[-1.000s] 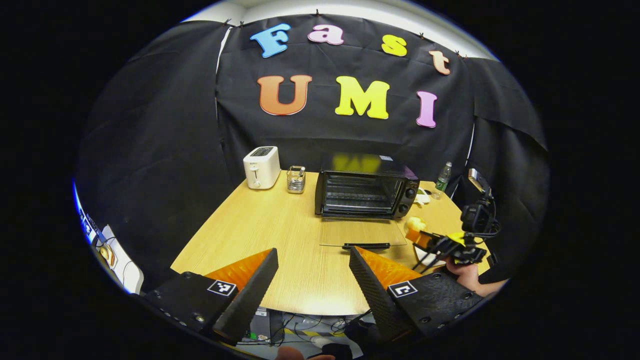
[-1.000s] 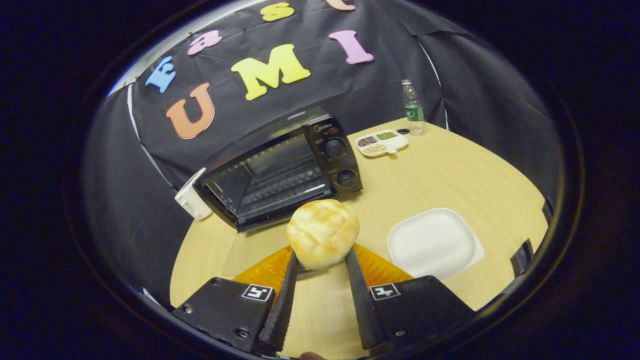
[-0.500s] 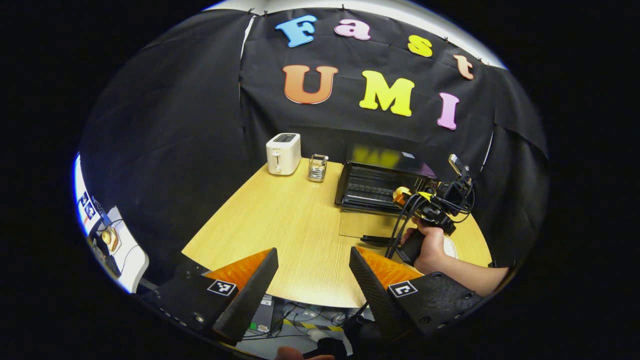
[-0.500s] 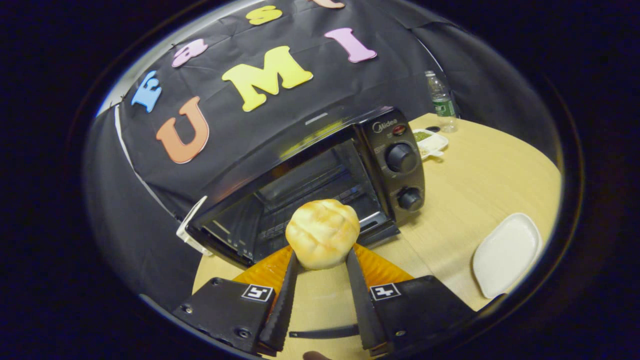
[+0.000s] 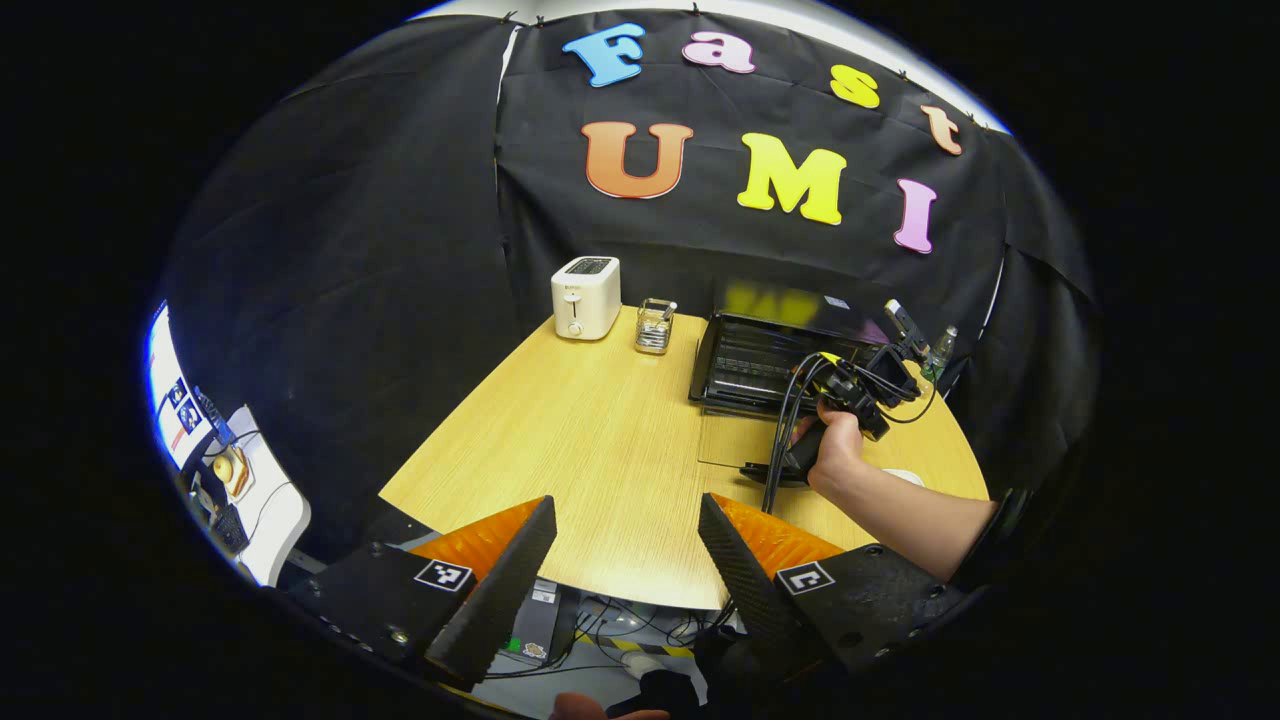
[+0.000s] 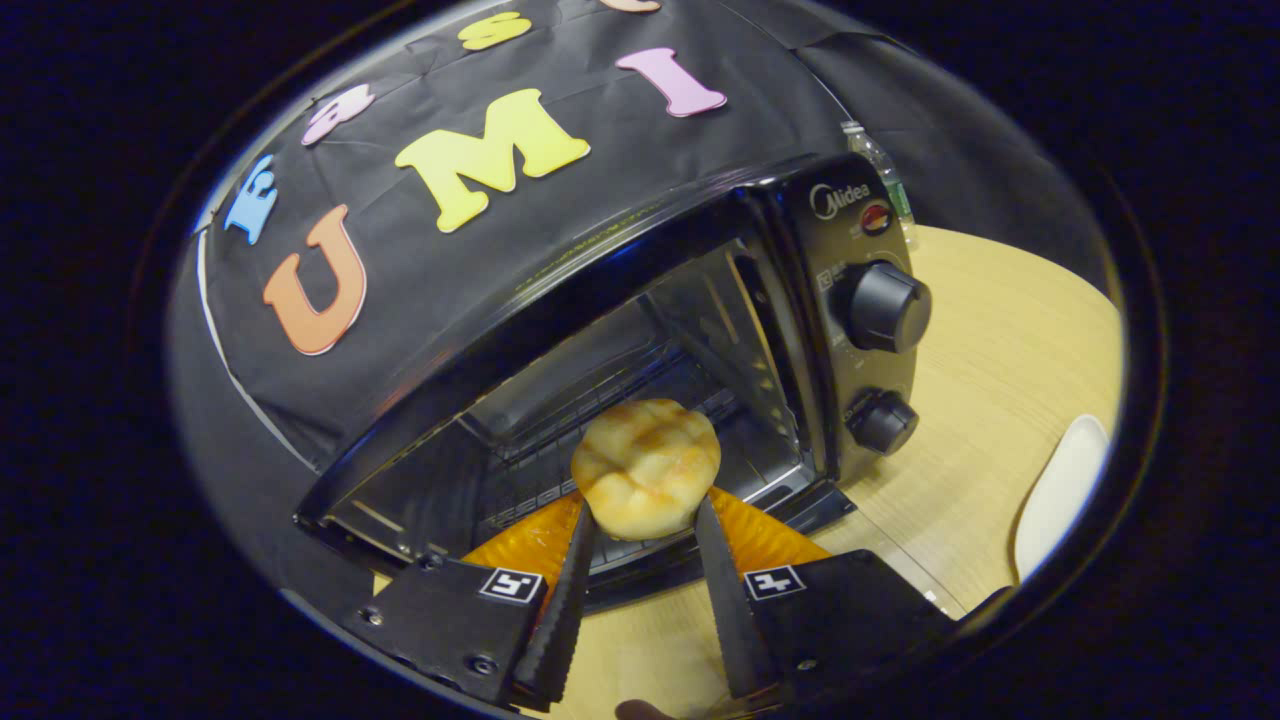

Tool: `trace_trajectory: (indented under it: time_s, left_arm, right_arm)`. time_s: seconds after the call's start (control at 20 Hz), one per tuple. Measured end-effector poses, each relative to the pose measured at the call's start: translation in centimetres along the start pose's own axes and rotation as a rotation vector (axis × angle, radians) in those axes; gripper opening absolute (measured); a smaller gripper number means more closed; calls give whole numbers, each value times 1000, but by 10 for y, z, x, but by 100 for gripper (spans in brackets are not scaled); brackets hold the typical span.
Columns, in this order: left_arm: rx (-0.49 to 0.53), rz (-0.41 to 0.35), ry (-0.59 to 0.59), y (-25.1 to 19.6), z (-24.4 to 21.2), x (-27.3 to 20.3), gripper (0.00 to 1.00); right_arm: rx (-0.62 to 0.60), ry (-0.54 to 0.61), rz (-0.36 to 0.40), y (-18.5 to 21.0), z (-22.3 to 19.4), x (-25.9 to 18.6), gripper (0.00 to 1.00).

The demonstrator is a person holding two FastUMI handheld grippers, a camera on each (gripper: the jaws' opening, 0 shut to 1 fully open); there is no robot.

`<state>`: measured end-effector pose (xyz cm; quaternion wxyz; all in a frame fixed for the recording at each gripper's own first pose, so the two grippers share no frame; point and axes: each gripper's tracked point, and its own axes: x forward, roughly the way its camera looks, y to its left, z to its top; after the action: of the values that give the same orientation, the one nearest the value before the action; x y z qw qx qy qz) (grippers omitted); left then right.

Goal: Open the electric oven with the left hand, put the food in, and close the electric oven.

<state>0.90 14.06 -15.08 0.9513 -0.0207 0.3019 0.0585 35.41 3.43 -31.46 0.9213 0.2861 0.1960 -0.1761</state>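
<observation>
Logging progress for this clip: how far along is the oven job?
Done: the oven door is open. In hand: the right gripper holds the bun at the oven mouth, not yet on the rack. The left gripper hangs open. Left: release the bun, close the door.

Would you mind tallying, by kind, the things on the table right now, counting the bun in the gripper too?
Ovens: 1, door open
Toasters: 1
Small clear holders: 1
Water bottles: 1
White plates: 1
Buns: 1, held by the right gripper
Total: 6
</observation>
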Motion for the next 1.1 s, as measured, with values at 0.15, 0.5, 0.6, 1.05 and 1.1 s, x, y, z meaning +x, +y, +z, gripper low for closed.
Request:
trace_trajectory:
  time_s: [0.15, 0.5, 0.6, 1.05, 1.1]
  left_arm:
    - [7, -6, -1, -2, 1, -3, 95]
    - [-4, -20, -41, -4, 4, -14, 95]
    - [-15, -27, -57, -5, 5, -20, 95]
    - [-30, -83, -117, -19, -5, -33, 95]
    - [-32, -92, -122, -20, -7, -32, 95]
  right_arm:
    - [-25, 2, -1, 4, -1, 6, 68]
    - [31, -15, 26, 6, 2, -32, 77]
    - [20, -5, 47, 8, -4, -49, 77]
    - [-180, 122, 131, -14, -50, -162, 79]
    - [-203, 118, 138, -18, -48, -174, 77]
